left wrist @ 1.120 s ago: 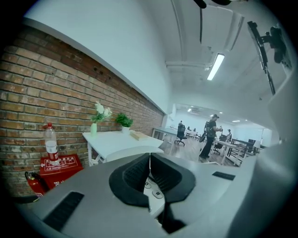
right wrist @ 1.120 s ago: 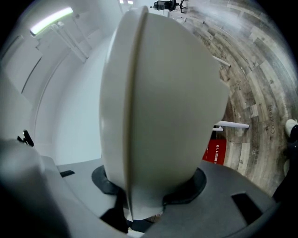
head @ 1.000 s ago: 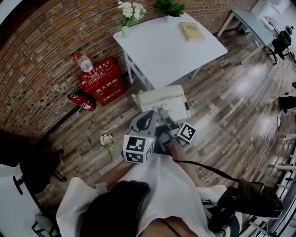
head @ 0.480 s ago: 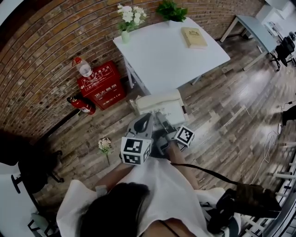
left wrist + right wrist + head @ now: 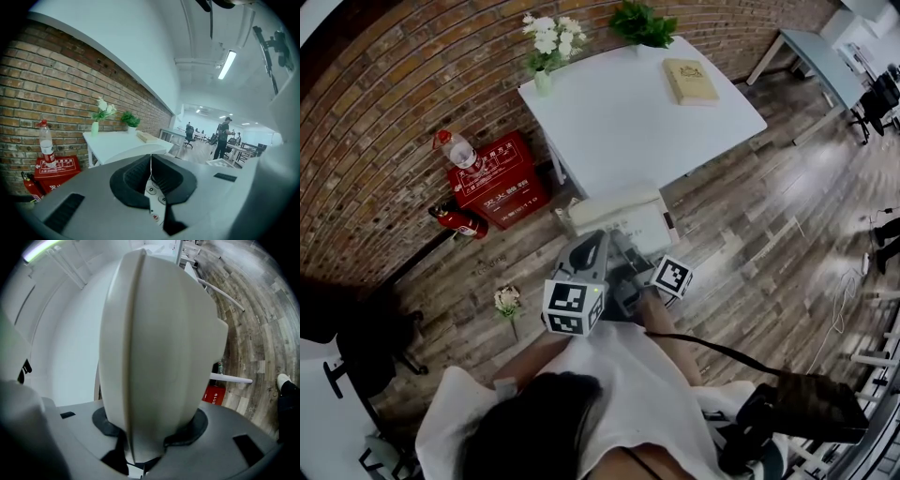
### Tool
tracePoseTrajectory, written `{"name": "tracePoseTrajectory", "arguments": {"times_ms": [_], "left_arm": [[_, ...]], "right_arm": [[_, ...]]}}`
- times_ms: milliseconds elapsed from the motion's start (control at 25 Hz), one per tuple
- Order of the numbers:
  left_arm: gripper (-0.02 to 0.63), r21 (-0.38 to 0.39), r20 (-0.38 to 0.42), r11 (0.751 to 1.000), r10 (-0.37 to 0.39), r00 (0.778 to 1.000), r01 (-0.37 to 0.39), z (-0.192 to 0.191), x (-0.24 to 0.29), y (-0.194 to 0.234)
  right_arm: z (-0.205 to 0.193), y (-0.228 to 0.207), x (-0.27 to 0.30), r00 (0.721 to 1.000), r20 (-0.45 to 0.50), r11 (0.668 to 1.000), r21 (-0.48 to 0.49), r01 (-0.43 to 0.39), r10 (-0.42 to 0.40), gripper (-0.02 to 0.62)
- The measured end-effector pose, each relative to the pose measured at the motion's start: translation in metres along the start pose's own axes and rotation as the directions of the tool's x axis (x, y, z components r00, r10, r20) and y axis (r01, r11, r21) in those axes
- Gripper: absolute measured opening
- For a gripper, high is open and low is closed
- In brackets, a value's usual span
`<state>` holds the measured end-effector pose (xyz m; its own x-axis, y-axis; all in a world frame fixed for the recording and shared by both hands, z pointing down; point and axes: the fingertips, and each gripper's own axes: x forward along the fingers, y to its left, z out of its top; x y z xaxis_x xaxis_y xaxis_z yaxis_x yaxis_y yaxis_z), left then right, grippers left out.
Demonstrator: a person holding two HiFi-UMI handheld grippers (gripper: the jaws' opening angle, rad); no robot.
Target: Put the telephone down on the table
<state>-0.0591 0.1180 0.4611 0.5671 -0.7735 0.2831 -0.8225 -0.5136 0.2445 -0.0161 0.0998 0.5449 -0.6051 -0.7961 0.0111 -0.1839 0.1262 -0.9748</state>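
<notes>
Telephone (image 5: 619, 212) hangs over the floor beside the white worktop (image 5: 628, 112). The right gripper (image 5: 147, 441) clamps its cream body, and the left gripper (image 5: 151, 176) is closed above its keypad.

- Left claw (image 5: 151, 164): jaws closed, pads meeting in a thin line.
- Right claw (image 5: 140, 439): jaws apart, pads pressed on either side of the telephone (image 5: 154, 348).
- Left forearm (image 5: 530, 354) and right forearm (image 5: 661, 323) reach forward from the torso, with the claws close side by side.
</notes>
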Motion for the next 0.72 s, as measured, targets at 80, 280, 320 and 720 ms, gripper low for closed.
{"name": "tracePoseTrajectory", "arguments": {"times_ms": [80, 280, 320, 720], "left_arm": [[0.031, -0.007, -0.004, 1.0, 0.011, 1.0, -0.011, 0.003, 0.009, 0.004], [0.031, -0.005, -0.003, 1.0, 0.022, 1.0, -0.022, 0.011, 0.03, 0.004], [0.031, -0.005, -0.003, 1.0, 0.026, 1.0, -0.026, 0.012, 0.035, 0.004], [0.031, -0.013, -0.031, 0.997, 0.071, 0.997, -0.071, 0.016, 0.082, 0.003]], "right_arm": [[0.007, 0.002, 0.006, 1.0, -0.01, 1.0, 0.0, -0.006, 0.006, 0.215], [0.026, -0.006, 0.01, 1.0, -0.02, 1.0, 0.01, 0.005, -0.005, 0.215], [0.03, -0.007, 0.013, 1.0, -0.023, 1.0, 0.006, 0.003, -0.003, 0.215], [0.074, -0.021, 0.028, 0.997, -0.075, 1.0, 0.005, 0.01, -0.01, 0.215]]}}
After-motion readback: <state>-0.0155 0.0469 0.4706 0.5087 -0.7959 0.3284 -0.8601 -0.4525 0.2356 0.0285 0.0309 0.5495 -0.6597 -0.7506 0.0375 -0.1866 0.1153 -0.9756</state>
